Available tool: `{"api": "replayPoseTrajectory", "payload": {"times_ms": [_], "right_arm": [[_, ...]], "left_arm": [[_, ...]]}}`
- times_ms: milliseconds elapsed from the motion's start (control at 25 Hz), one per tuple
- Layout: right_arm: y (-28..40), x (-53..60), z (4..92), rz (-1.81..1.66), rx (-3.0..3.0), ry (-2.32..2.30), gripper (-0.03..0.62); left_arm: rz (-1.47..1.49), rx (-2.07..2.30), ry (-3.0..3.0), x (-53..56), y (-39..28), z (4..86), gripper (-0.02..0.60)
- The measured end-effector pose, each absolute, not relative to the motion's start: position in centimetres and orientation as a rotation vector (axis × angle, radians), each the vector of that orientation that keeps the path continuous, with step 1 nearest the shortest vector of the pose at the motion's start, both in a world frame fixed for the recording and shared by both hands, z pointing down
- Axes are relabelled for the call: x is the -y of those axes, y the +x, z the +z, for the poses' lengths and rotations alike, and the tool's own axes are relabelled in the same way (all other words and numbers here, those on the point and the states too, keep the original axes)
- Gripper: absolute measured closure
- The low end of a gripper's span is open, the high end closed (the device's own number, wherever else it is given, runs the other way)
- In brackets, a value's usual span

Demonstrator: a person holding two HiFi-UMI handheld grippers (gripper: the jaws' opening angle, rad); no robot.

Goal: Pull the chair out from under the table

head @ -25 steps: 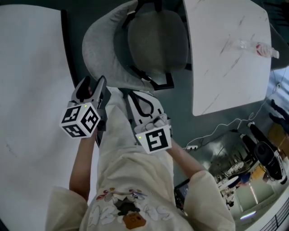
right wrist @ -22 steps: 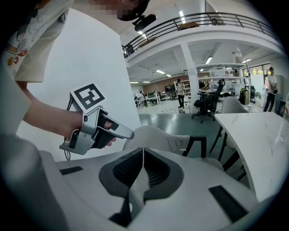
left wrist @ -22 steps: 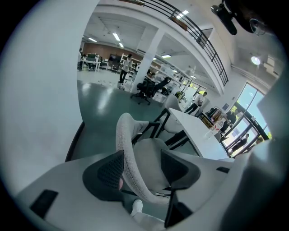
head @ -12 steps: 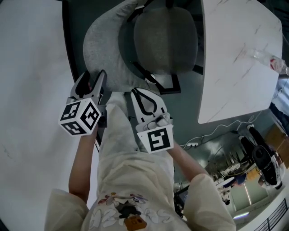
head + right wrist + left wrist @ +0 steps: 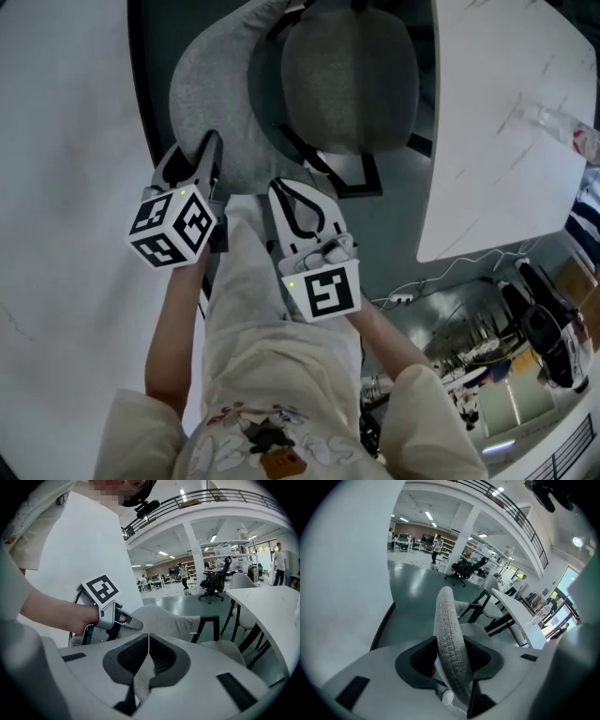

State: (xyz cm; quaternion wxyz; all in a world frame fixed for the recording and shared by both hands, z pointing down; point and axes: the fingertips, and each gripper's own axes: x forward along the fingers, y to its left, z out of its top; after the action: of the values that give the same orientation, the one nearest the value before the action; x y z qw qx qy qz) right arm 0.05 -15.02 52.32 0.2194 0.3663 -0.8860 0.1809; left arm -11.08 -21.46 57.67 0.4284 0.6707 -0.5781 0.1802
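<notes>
So the grey chair [image 5: 211, 98] sits on the dark floor [image 5: 394, 234] in the gap between two white worktops. Its seat [image 5: 349, 75] is just beside the edge of the marble-look worktop [image 5: 497, 141] on the right. The curved backrest wraps round on the person's side.

The left hand-held gripper [image 5: 195, 150] is the one doing something. Its jaws straddle the rim of the backrest, one on each side. In the left gripper view the fuzzy grey edge of the backrest [image 5: 449, 634] runs straight up between them. The jaws are fairly wide and closing in on it. There's a dark sliver of space on the left-hand side, while the other side looks about touching, so I wouldn't call it a proper clamp yet.

The right hand-held gripper [image 5: 278, 189] is lower and nearer the person, pointing at the backrest's near edge. Its jaws are together at the tips, with just a thin line between them in the right gripper view. A bit of grey shows through the opening further back, and I can't tell if that's chair fabric or something else. I also can't tell whether the tips actually touch the chair.

There's a clear bottle [image 5: 572, 136] lying on the right worktop, well away from all this.
</notes>
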Motion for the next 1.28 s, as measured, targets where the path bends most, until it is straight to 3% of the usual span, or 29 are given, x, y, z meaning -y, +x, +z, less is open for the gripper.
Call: {"api": "replayPoseTrajectory", "payload": {"times_ms": [280,1280], "right_arm": [[0.0,14.2,52.6,0.510,2.439,1.002,0.583],[-0.9,12.8,51.8,0.449,2.444,1.022,0.583]], "left_arm": [[0.472,1.503,1.610,20.7,-11.9,58.1,0.474],[0.379,1.572,1.521,18.5,-14.9,58.2,0.491]]}}
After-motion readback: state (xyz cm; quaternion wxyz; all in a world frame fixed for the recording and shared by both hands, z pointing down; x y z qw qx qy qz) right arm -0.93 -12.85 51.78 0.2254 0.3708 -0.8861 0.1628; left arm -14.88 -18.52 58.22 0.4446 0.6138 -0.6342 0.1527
